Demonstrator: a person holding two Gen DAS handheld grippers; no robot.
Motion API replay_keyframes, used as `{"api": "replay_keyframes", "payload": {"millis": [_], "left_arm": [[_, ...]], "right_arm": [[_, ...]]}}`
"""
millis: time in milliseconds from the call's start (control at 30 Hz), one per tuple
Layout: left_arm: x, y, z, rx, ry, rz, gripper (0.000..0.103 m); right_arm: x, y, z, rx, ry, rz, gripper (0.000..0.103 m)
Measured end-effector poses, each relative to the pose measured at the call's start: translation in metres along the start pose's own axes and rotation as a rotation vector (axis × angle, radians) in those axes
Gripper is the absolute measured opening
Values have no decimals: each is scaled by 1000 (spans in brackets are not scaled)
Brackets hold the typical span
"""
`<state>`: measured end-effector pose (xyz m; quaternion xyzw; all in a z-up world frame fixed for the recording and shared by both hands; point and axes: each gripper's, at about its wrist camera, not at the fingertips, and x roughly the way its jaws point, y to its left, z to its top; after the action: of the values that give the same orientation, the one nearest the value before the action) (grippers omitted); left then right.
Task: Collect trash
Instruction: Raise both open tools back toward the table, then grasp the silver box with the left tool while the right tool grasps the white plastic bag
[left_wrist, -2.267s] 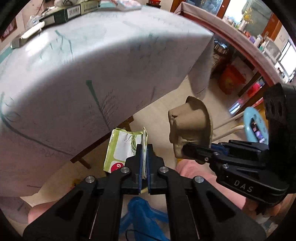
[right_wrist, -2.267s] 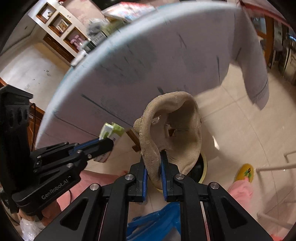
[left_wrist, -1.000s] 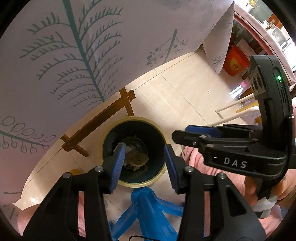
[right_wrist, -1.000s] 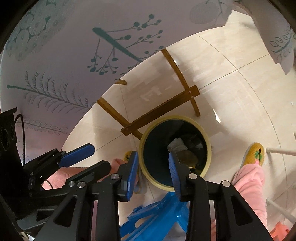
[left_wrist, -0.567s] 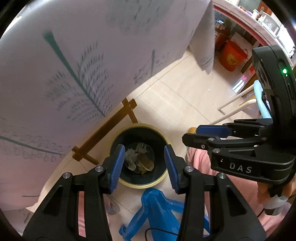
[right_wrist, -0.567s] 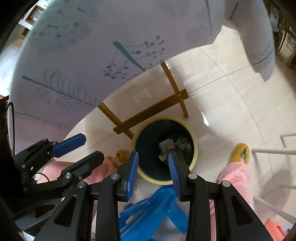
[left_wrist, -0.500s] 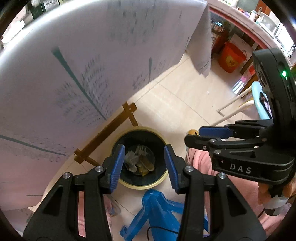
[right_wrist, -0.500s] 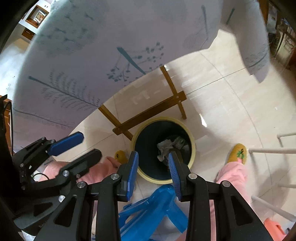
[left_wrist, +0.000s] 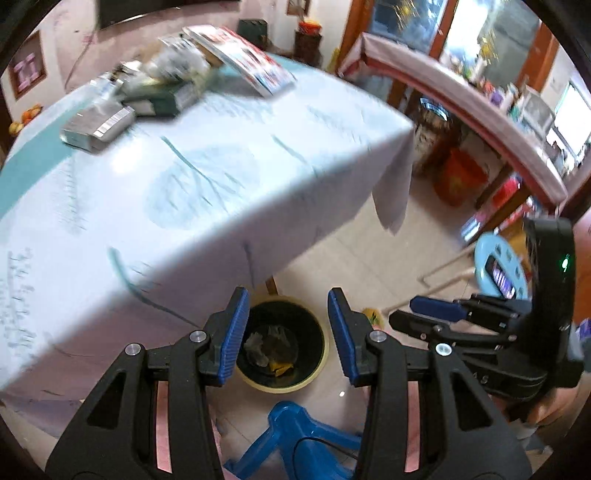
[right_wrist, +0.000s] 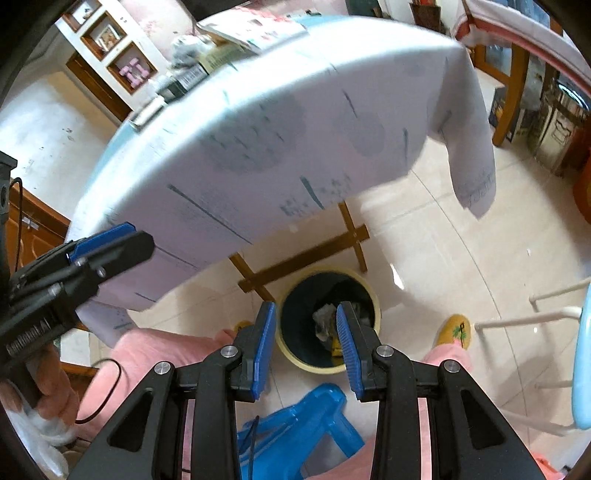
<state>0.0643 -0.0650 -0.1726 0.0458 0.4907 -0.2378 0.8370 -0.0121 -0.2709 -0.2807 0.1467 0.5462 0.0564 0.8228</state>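
Note:
A dark bin with a yellow rim (left_wrist: 321, 356) stands on the floor by the table's edge, with crumpled trash (left_wrist: 267, 347) inside; it also shows in the right wrist view (right_wrist: 375, 301). My left gripper (left_wrist: 286, 328) is open and empty, high above the bin. My right gripper (right_wrist: 306, 345) is open and empty too, above the bin's left side. Each gripper shows in the other's view, the right one (left_wrist: 439, 312) and the left one (right_wrist: 110, 240). On the table top lie a crumpled pale wad (left_wrist: 177, 62), boxes (left_wrist: 99, 123) and a magazine (left_wrist: 243, 51).
The table carries a white leaf-print cloth (left_wrist: 184, 177) that hangs over its edge. A blue plastic stool (left_wrist: 295, 439) stands below me. A wooden cross brace (right_wrist: 306, 260) lies behind the bin. A light blue stool (left_wrist: 498, 262) and an orange bucket (left_wrist: 460, 177) stand at the right.
Both grippers let go of the green packet and the brown paper tray over the bin. Since then both have risen, open, and the table top has come into view.

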Motion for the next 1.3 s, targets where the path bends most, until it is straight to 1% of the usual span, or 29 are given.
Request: {"api": "replay_keyframes", "payload": {"millis": [167, 267, 300, 400, 533, 600, 667, 700, 800, 967, 1100, 1167, 1233, 1300], "left_arm": [[-45, 27, 24, -40, -64, 54, 42], [-67, 46, 42, -83, -92, 86, 56], [-70, 53, 46, -95, -98, 92, 59], [-82, 72, 64, -135, -109, 102, 61], [-95, 102, 90, -176, -109, 122, 64], [-95, 114, 102, -191, -95, 129, 65], [-93, 134, 116, -234, -69, 144, 65], [-90, 144, 123, -259, -53, 142, 65], [-82, 169, 140, -321, -28, 131, 64], [-68, 193, 164, -330, -42, 159, 65], [-51, 211, 184, -347, -18, 172, 65], [-39, 221, 192, -372, -6, 202, 65], [-25, 232, 199, -402, 10, 201, 65], [-10, 243, 205, -445, 36, 185, 65]], "right_arm": [[-24, 30, 24, -45, -47, 31, 35], [-34, 51, 43, -87, -70, 49, 35], [-36, 59, 50, -103, -76, 55, 35], [-46, 78, 76, -148, -92, 77, 36], [-47, 109, 119, -213, -107, 102, 38], [-48, 121, 143, -253, -132, 88, 50], [-47, 136, 170, -280, -168, 74, 56], [-48, 140, 181, -288, -181, 76, 57], [-47, 155, 219, -308, -217, 82, 57], [-23, 175, 274, -323, -233, 70, 57], [5, 188, 307, -338, -220, 61, 57], [23, 196, 321, -350, -212, 43, 57], [40, 199, 330, -359, -201, 28, 57], [55, 200, 338, -363, -191, 2, 57]]}}
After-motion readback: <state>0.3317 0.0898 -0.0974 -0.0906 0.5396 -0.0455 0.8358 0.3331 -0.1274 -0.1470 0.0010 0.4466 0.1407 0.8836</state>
